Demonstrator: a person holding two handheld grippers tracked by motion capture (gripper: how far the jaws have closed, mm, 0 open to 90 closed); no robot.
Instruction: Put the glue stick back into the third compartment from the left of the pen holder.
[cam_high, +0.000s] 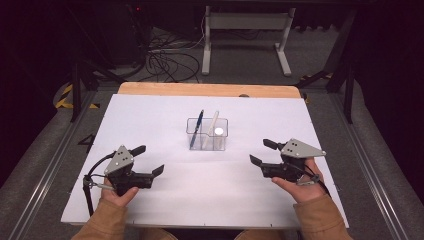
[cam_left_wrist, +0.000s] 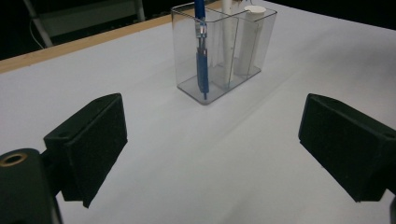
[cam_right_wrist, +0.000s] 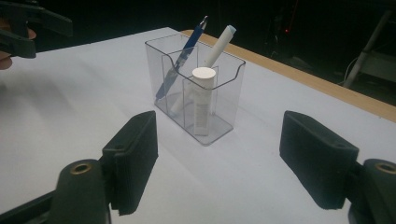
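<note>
My left gripper (cam_high: 150, 161) sits low over the near left part of the white table (cam_high: 165, 195), held in my left hand (cam_high: 120, 192). Its two black jaws stand wide apart with nothing between them; in the left gripper view I see only bare tabletop between the pads (cam_left_wrist: 95, 140). My right gripper (cam_high: 261, 152) mirrors it on the near right side, cradled in my right hand (cam_high: 300, 187), and its jaws also stand well apart and hold nothing, the pads (cam_right_wrist: 135, 154) framing bare white surface in the right gripper view.

Both grippers point inward toward the middle of the table, where a clear plastic holder (cam_high: 207, 134) stands upright, well apart from either one. It is divided into compartments. A blue pen (cam_high: 198, 125) leans in the left compartment as the high view shows it, tip down, its top rising above the rim. A white pen (cam_high: 213, 121) with a pale cap leans beside it, and a short white cylinder (cam_high: 219, 133) with a flat round top stands upright in the right compartment nearer me.

Beyond the white sheet runs the wooden edge of the table (cam_high: 210, 89), and past that a dark floor with cables (cam_high: 165, 60) and a white frame (cam_high: 245, 35).
</note>
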